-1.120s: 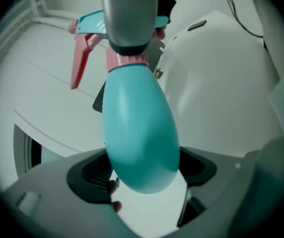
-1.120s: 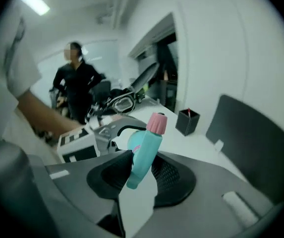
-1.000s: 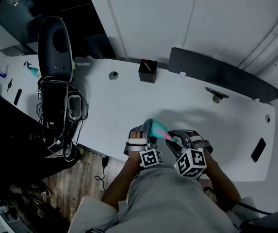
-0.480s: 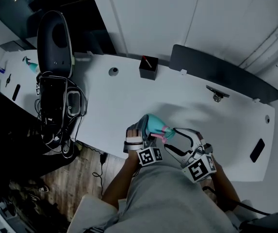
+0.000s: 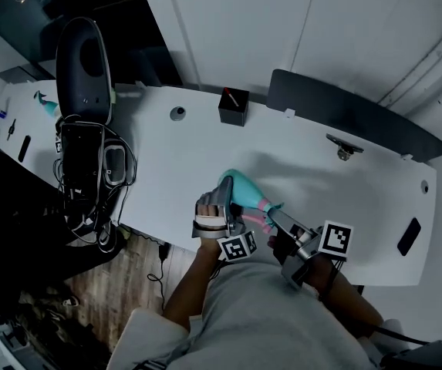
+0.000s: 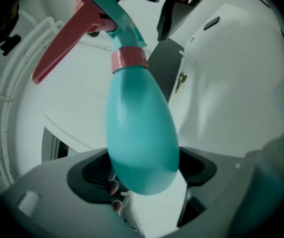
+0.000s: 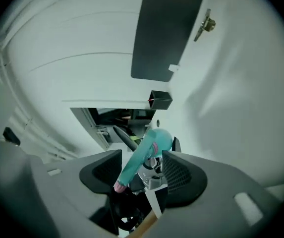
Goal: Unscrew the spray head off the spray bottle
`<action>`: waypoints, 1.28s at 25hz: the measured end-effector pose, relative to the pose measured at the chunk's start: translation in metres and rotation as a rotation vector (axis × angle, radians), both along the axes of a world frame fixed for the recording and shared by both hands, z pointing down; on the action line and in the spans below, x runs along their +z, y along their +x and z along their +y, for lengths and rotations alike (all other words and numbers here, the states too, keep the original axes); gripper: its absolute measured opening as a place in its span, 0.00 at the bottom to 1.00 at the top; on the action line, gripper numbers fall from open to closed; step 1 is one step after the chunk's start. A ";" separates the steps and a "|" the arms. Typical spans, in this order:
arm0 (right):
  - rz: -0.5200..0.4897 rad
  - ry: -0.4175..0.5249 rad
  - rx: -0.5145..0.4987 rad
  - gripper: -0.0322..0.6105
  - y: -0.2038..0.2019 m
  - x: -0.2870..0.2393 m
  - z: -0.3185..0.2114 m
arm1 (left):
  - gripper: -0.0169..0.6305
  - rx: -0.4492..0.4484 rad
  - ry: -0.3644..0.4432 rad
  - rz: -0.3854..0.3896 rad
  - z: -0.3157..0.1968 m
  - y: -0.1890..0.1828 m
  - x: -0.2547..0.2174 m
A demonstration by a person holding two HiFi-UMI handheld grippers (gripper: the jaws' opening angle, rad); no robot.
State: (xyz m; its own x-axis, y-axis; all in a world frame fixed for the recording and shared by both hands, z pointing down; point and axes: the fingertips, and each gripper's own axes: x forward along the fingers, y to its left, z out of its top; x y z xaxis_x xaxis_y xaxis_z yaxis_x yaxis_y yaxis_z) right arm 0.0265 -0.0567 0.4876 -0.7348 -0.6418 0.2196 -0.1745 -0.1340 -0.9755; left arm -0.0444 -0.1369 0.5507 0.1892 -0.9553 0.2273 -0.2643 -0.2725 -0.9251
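Clamping the left gripper [image 6: 142, 175] on the spray bottle [image 6: 141, 128] body above the surface [image 5: 182, 160] edge, pointing its neck at the right gripper [image 7: 142, 172]. Holding those jaws apart, just closing around the spray head [image 7: 133, 166], not pressing yet.

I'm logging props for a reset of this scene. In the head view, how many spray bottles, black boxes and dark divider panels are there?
spray bottles: 2
black box: 1
dark divider panel: 1
total: 4
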 end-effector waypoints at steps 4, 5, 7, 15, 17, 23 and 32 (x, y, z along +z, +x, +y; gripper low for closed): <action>0.122 0.035 -0.058 0.26 -0.007 0.010 -0.006 | 0.65 -0.005 0.005 -0.053 0.001 -0.004 0.006; 0.176 0.070 -0.096 0.22 -0.009 0.011 -0.006 | 0.65 -0.008 0.001 -0.058 0.002 -0.007 0.007; 0.329 0.180 -0.202 0.19 -0.011 0.011 -0.005 | 0.65 -0.005 -0.022 -0.059 0.005 -0.009 0.010; 1.866 1.475 -1.215 0.19 -0.019 0.014 0.008 | 0.65 0.025 -0.233 0.059 0.024 0.002 0.037; 1.957 1.621 -1.297 0.19 -0.022 0.016 0.009 | 0.65 0.012 -0.250 0.071 0.024 0.000 0.040; 2.000 1.609 -1.163 0.19 -0.023 0.011 0.001 | 0.65 -0.023 -0.239 0.094 0.020 -0.003 0.036; 1.068 1.051 -0.413 0.33 0.001 -0.064 0.019 | 0.65 -0.118 -0.135 0.198 -0.001 -0.020 0.010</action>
